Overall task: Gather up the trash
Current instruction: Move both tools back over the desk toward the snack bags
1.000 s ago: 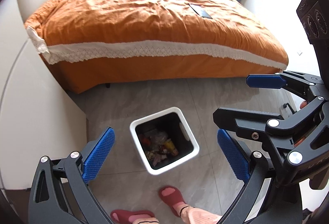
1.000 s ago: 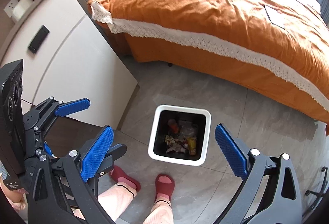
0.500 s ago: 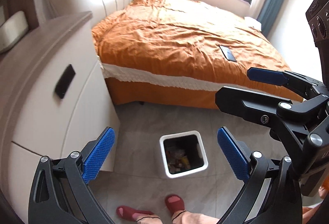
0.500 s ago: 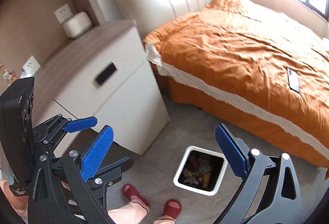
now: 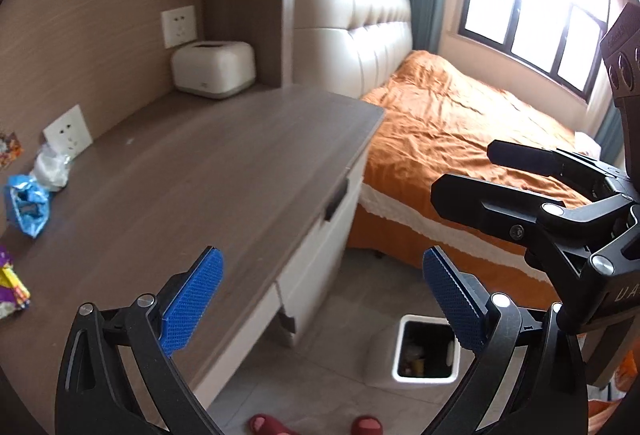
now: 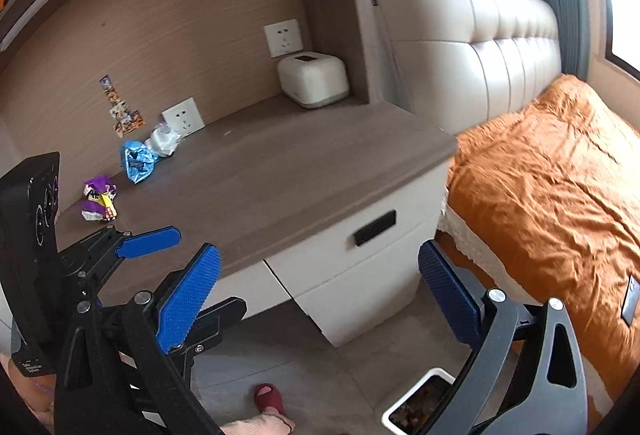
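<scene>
Your left claw (image 5: 320, 299) and your right claw (image 6: 318, 289) both hang wide apart and empty, above the front edge of the wooden surface (image 6: 280, 171). The trash lies well ahead and left of the claws, by the back wall: a blue wrapper (image 6: 137, 160), a crumpled white wrapper (image 6: 163, 141), a purple packet (image 6: 98, 198). The white trash bin (image 5: 424, 353) stands on the floor below your claws.

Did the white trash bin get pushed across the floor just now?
No. The trash bin sits by the bed corner; only the cameras tilted up.
</scene>
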